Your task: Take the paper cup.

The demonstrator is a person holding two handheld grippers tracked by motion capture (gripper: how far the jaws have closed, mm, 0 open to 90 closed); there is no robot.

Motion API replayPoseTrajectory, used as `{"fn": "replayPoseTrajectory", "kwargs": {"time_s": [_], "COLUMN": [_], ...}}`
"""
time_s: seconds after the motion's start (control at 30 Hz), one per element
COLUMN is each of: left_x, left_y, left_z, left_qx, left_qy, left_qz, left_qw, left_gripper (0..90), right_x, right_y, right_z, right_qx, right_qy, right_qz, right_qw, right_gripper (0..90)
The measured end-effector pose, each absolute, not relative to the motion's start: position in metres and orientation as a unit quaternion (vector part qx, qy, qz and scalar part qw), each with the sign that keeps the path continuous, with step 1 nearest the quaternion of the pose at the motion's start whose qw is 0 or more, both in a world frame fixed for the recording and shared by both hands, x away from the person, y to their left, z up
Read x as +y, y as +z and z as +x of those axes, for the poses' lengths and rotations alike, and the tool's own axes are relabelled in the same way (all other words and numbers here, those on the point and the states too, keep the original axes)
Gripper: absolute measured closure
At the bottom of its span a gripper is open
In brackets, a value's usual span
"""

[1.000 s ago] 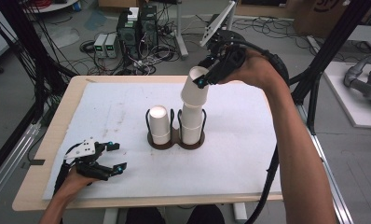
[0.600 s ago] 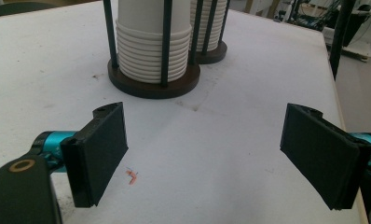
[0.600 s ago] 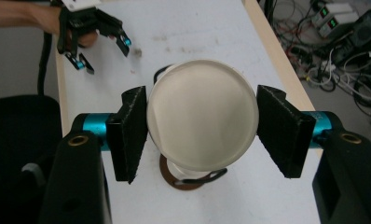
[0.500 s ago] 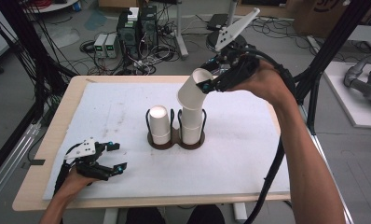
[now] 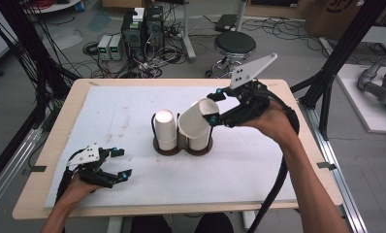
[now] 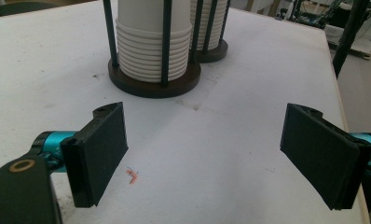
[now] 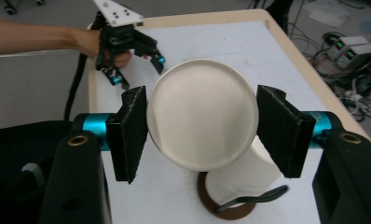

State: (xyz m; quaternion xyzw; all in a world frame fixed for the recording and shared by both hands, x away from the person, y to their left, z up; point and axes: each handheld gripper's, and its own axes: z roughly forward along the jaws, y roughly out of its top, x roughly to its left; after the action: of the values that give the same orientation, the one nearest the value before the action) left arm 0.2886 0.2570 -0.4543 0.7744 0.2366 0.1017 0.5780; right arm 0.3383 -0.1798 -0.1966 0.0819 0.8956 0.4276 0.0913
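My right gripper (image 5: pixel 211 108) is shut on a white paper cup (image 5: pixel 195 122), held tilted just above the right stack of cups (image 5: pixel 201 141). In the right gripper view the cup (image 7: pixel 202 119) sits between both pads (image 7: pixel 130 133) with a round end facing the camera. A dark two-slot holder (image 5: pixel 181 148) with black rods keeps that stack and the left stack (image 5: pixel 166 128) upright at mid-table. My left gripper (image 5: pixel 123 162) rests open near the table's front left. Its jaws (image 6: pixel 202 140) hold nothing, a short way from the holder base (image 6: pixel 151 86).
A white mat (image 5: pixel 108 116) covers the wooden table (image 5: pixel 31 204). A black stool (image 5: pixel 234 44), electronics boxes (image 5: pixel 142 24) and cables lie on the floor beyond the far edge. Black frame posts (image 5: pixel 336 73) stand to the right.
My right gripper has come down and to the right with the cup, tilting it more, so the cup now hangs close over the right stack. The left gripper has stayed still.
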Motion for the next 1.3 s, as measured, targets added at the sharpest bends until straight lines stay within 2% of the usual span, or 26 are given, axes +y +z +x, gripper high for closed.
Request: {"fn": "replayPoseTrajectory", "kwargs": {"time_s": [0.83,1.3], "left_x": [0.257,0.257], "left_y": [-0.454,-0.454], "left_z": [0.289,0.289], "left_qx": [0.236,0.236], "left_qy": [0.100,0.102], "left_qz": [0.774,0.775], "left_qw": [0.578,0.577], "left_gripper": [14.5,14.5], "right_x": [-0.201,-0.201], "right_y": [-0.287,-0.324], "right_z": [0.309,0.300], "right_qx": [0.857,0.835], "right_qy": [0.499,0.535], "right_qz": [0.111,0.117], "right_qw": [0.064,0.062], "right_gripper": [37.8,37.8]}}
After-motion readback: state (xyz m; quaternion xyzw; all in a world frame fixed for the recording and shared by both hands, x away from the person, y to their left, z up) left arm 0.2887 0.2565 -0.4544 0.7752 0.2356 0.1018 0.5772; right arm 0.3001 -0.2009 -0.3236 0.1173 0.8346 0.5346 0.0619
